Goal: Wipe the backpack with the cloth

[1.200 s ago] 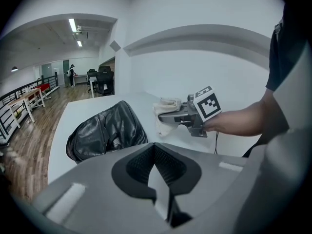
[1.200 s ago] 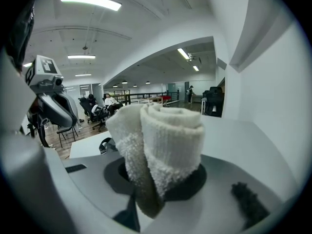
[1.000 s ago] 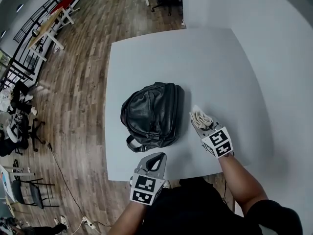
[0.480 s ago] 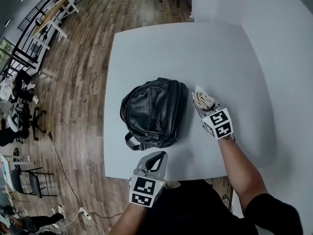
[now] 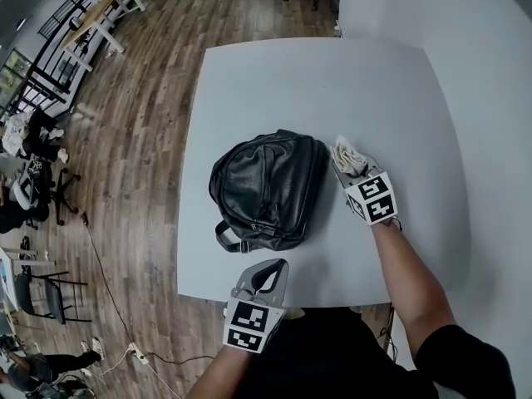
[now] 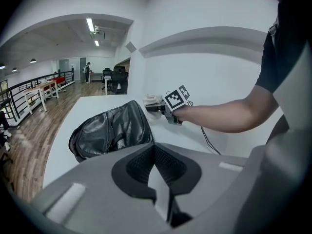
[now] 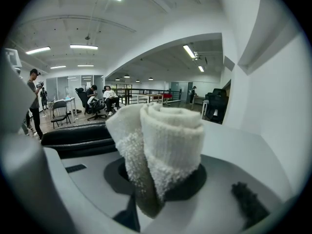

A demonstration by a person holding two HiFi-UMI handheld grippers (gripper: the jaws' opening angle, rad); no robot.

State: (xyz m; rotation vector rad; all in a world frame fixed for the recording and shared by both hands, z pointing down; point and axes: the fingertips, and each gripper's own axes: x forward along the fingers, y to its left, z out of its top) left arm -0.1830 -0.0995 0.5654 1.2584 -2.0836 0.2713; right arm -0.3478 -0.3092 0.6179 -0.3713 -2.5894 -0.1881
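Note:
A black leather backpack (image 5: 266, 188) lies on the white table (image 5: 374, 90); it also shows in the left gripper view as the backpack (image 6: 109, 130). My right gripper (image 5: 347, 166) is shut on a folded white cloth (image 5: 347, 156), held just right of the backpack's right side. In the right gripper view the cloth (image 7: 161, 150) fills the jaws, with the backpack (image 7: 75, 138) close at left. My left gripper (image 5: 266, 277) hangs at the table's near edge, below the backpack, jaws closed on nothing.
The table's near edge (image 5: 249, 293) runs by my left gripper. Wooden floor (image 5: 141, 123) lies to the left, with chairs and desks (image 5: 33, 189) far off. A white wall (image 5: 490, 98) rises at right.
My right gripper carried the cloth up and slightly toward the backpack's right side. The left gripper stayed near the table's front edge.

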